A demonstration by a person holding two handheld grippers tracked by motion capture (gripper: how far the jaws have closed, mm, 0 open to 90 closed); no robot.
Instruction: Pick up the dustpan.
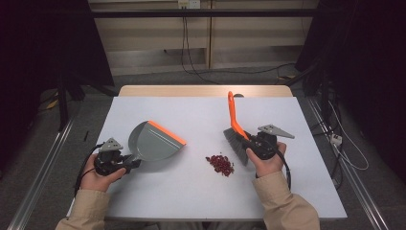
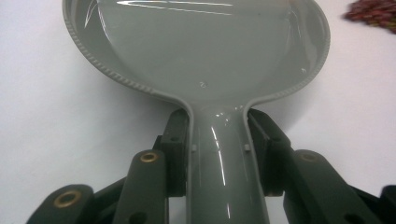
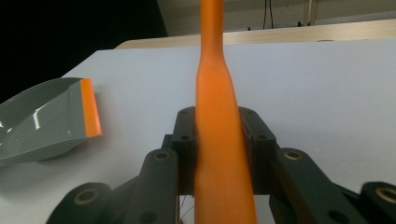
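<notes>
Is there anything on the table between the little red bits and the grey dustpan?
Nothing visible does. The small pile of dark red bits lies on bare white table, with only open surface between it and the orange-edged lip of the grey plastic dustpan. The grey-bristled orange brush waits on the pile's other side.

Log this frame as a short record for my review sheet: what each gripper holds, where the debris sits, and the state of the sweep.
left gripper: shut on the dustpan's grey handle
dustpan: grey with an orange lip, lip facing the pile, pan looks empty
right gripper: shut on the brush's orange handle
brush: grey bristles low beside the pile, handle pointing away from the person
debris: small dark red pile on the white table, between dustpan and brush
sweep state: pile not yet in the pan
</notes>
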